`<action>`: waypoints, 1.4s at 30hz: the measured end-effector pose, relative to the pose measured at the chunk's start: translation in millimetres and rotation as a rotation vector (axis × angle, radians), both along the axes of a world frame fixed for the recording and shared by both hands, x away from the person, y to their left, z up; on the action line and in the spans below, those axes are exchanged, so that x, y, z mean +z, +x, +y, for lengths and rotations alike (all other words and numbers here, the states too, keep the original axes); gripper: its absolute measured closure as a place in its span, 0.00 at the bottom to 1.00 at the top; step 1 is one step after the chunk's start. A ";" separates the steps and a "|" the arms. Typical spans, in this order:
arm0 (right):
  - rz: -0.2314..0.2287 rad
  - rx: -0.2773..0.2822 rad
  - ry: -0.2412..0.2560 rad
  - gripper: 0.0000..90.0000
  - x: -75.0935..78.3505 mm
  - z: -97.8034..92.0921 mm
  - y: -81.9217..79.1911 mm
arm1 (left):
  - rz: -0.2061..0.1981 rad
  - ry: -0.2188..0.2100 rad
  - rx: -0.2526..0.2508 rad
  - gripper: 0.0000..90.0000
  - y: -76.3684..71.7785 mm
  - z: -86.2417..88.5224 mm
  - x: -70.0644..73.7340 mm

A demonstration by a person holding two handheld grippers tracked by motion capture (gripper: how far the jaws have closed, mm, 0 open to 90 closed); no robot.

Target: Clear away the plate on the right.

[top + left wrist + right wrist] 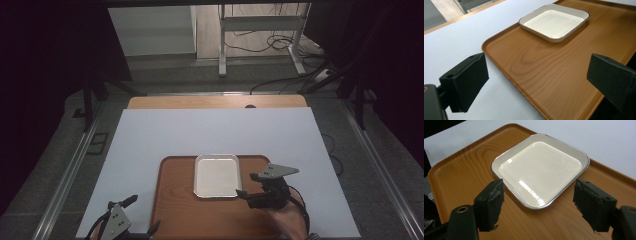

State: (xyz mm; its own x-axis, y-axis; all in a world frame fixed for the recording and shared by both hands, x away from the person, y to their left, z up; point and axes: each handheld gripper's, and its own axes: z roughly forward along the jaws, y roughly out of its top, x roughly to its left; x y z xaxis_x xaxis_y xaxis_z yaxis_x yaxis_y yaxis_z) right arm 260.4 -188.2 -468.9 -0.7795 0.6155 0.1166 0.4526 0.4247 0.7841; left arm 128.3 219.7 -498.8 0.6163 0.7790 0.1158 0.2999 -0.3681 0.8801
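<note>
A white square dish [217,175] with a thin dark rim rests empty on the far part of a wooden tray [175,210]. My right gripper [248,185] hovers at the dish's near right corner, jaws open and empty. In the right gripper view the dish [539,167] lies just beyond the right gripper [541,206], on the tray [461,177]. My left gripper [144,214] is open at the tray's near left edge. The left gripper view has the left gripper [539,82] spread wide over the tray [549,70], with the dish [554,21] farther off.
A white sheet [215,130] covers the table, whose wooden back edge [215,101] shows behind it. Metal rails [75,170] run along both sides. A metal frame's legs [222,50] and cables [280,42] stand on the floor beyond.
</note>
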 end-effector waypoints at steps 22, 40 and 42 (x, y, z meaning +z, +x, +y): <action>-0.038 -0.019 0.027 0.05 6.0 -20.3 -9.0 | 0.002 0.001 0.000 0.04 -0.1 -0.5 -0.1; -0.120 -0.053 -0.002 0.00 10.4 -50.9 -29.4 | 0.003 0.001 0.001 0.04 0.1 -0.7 -0.2; -0.128 -0.056 0.001 0.00 10.9 -54.4 -31.6 | 0.003 0.000 0.002 0.04 0.2 -0.7 -0.2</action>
State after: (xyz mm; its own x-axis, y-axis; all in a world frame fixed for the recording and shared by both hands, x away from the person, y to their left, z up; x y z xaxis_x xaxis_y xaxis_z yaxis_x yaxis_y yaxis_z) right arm 228.7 -242.6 -458.0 -0.7527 0.6581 0.0194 0.3720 0.4009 0.8372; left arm 128.5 219.1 -499.0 0.6154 0.7799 0.1142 0.3031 -0.3679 0.8791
